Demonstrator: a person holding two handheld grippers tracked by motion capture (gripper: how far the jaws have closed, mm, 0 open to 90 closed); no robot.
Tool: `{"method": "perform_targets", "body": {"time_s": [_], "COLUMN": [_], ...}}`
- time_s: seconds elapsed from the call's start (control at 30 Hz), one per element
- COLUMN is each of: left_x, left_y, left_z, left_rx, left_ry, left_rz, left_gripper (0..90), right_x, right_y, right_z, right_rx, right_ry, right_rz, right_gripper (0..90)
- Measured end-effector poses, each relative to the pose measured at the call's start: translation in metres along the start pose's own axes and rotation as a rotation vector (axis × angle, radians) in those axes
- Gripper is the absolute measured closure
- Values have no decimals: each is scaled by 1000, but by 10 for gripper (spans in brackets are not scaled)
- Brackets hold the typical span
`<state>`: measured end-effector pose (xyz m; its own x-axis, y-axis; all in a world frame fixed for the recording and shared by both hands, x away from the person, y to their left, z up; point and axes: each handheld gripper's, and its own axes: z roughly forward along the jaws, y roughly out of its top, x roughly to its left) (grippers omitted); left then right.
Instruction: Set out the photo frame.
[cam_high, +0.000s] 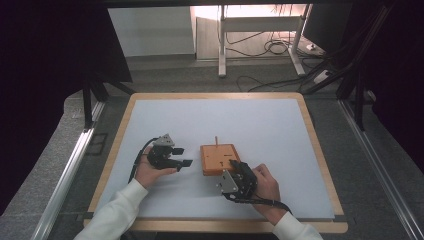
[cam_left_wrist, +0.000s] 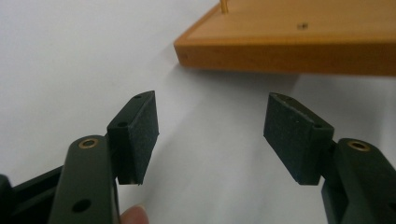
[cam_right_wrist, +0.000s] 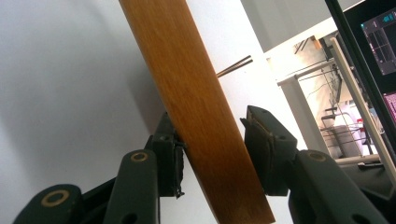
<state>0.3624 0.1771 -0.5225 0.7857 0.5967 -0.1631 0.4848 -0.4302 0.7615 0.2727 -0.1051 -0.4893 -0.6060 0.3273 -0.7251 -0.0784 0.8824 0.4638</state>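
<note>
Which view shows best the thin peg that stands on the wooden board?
The high view: the peg stands upright at the wooden board's far edge, whole. The left gripper view shows its base; the right gripper view shows it as a thin line.

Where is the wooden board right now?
In the high view the wooden board lies near the white mat's centre, between the left gripper and right gripper, whose jaws straddle its near edge.

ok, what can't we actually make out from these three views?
- Right gripper grip: in the right gripper view one jaw touches the wooden board and the other stands just off it, so whether it clamps is unclear.
- The board's near corner: high view, hidden by the right gripper.
- Thin peg: too small in the high view, cut off by the top edge in the left gripper view.
</note>
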Motion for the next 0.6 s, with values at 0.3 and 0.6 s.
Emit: {"method": "perform_targets", "body": {"time_s": [0.3, 0.6], "left_x": [-1, -3], "left_y": [-4, -5], "left_z": [4, 7], "left_rx": [23, 35], "left_ry": [1, -6], "left_rz": [-6, 6], "left_gripper": [342, 341], "right_x": [-6, -16], "right_y": [3, 4], "right_z": [0, -1], "right_rx": [11, 17], "right_ry": [11, 36], "right_rz": [-4, -15], "right_gripper": [608, 631]}}
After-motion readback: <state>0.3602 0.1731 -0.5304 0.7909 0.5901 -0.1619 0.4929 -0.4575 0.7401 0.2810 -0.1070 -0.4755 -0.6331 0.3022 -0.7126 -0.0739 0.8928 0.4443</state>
